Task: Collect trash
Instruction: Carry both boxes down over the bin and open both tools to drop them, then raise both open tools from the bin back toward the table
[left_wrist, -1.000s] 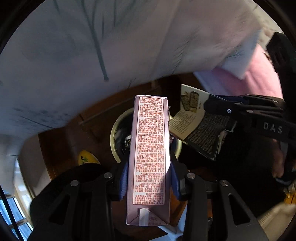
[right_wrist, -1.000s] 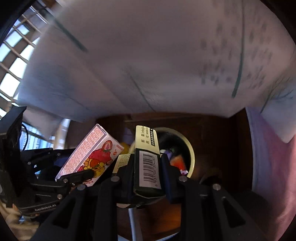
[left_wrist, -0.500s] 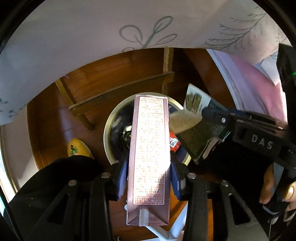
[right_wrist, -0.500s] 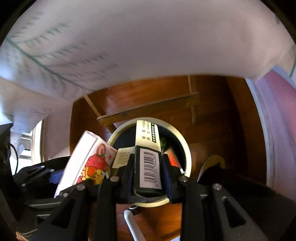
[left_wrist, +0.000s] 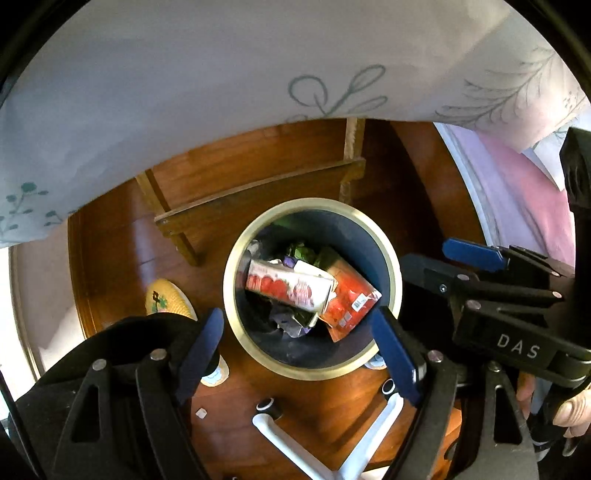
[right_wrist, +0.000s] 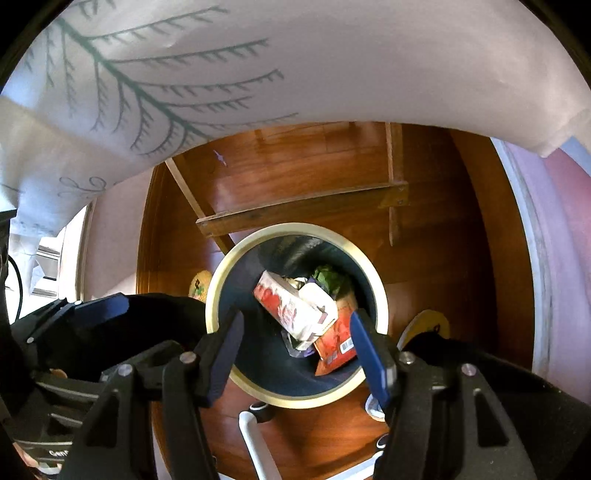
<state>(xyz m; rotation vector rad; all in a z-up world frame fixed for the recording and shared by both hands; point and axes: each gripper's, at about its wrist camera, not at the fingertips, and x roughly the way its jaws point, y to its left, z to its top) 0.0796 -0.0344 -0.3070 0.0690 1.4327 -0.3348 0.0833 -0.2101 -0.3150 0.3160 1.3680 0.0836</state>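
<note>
A round dark bin with a cream rim (left_wrist: 397, 280) (right_wrist: 212, 295) stands on the wooden floor below both grippers. Inside lie a pink-and-white strawberry carton (left_wrist: 288, 286) (right_wrist: 295, 314), a red packet (left_wrist: 351, 295) (right_wrist: 338, 339) and other scraps. My left gripper (left_wrist: 299, 347) is open and empty above the bin's near rim. My right gripper (right_wrist: 299, 350) is open and empty, also above the bin. The right gripper also shows at the right of the left wrist view (left_wrist: 480, 266); the left gripper shows at the left of the right wrist view (right_wrist: 92, 314).
A white tablecloth with green leaf prints (left_wrist: 221, 74) (right_wrist: 258, 66) hangs above. A wooden table brace (left_wrist: 258, 192) (right_wrist: 303, 203) runs behind the bin. Yellow slippers (left_wrist: 166, 299) (right_wrist: 428, 325) and a white chair base (left_wrist: 332, 443) flank the bin.
Both grippers opened. The carton left the left gripper and the dark box left the right gripper. The carton now lies in the bin.
</note>
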